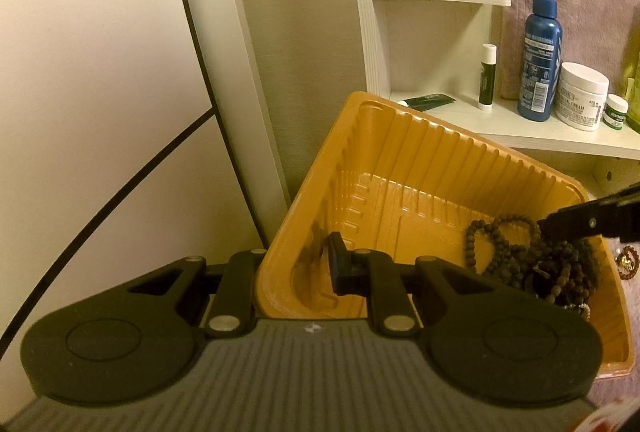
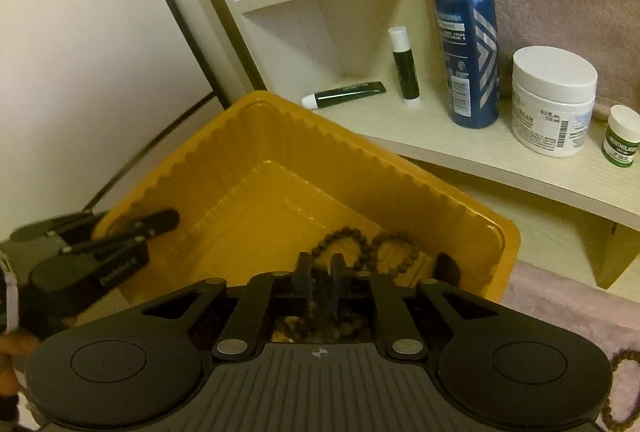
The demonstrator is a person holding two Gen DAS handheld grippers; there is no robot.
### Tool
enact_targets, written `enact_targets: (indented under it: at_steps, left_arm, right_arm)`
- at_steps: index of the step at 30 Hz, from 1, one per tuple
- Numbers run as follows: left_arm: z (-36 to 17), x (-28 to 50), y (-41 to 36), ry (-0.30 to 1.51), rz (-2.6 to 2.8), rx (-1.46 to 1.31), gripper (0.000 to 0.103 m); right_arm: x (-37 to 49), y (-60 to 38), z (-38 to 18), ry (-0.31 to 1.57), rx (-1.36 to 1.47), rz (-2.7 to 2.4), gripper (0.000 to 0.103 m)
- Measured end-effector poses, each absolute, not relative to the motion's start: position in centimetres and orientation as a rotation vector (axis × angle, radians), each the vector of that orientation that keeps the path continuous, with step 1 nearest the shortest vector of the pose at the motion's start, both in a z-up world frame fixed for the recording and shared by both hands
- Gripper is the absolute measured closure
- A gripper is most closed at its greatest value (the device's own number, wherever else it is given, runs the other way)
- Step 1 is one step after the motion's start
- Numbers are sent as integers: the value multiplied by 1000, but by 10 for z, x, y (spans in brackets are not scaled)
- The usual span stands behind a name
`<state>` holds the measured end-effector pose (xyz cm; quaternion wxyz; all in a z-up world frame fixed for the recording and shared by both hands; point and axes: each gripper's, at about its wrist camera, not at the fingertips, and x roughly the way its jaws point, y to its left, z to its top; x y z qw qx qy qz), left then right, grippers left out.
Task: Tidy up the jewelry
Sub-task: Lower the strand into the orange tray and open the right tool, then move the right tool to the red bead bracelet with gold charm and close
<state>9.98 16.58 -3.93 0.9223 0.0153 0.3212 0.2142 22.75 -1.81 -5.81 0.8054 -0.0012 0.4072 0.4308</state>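
Beneath a cream shelf (image 2: pixel 460 143), the left gripper (image 1: pixel 296 264) pinches the yellow tray (image 2: pixel 304 119) rim steady, lower centre; the right gripper (image 2: pixel 320 272), narrowly parted, straddles bead bracelets (image 2: pixel 356 244) inside.

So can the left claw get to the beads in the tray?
Probably yes. The left claw grips the tray wall, so it must let go first; open tray floor then leads to the beads.

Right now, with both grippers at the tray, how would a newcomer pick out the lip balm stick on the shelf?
Start at the pale wooden shelf behind the yellow plastic tray. Left of the tall blue spray bottle stands a thin dark green lip balm stick with a white cap. Unlike the similar dark green tube lying flat beside it, this one stands upright.
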Motion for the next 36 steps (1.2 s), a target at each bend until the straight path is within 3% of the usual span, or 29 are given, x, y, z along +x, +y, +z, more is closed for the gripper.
enact_targets:
  at_steps: [1,3,4,17,36]
  left_arm:
    - [-39,100,166,660,440,32,87]
    - [-39,100,166,660,440,31,87]
    - [-39,100,166,660,440,31,87]
    - [-40,100,166,662,441,38,87]
    - [-40,100,166,661,442,47,86]
  right_arm:
    - [228,-17,-58,868,-6,918,69]
    - [225,-20,-56,849,-8,907,57]
    - [224,-22,-54,838,-6,905,55]
    - [207,-71,-37,785,108,850,50]
    - [166,-189,-53,819,211,585,50]
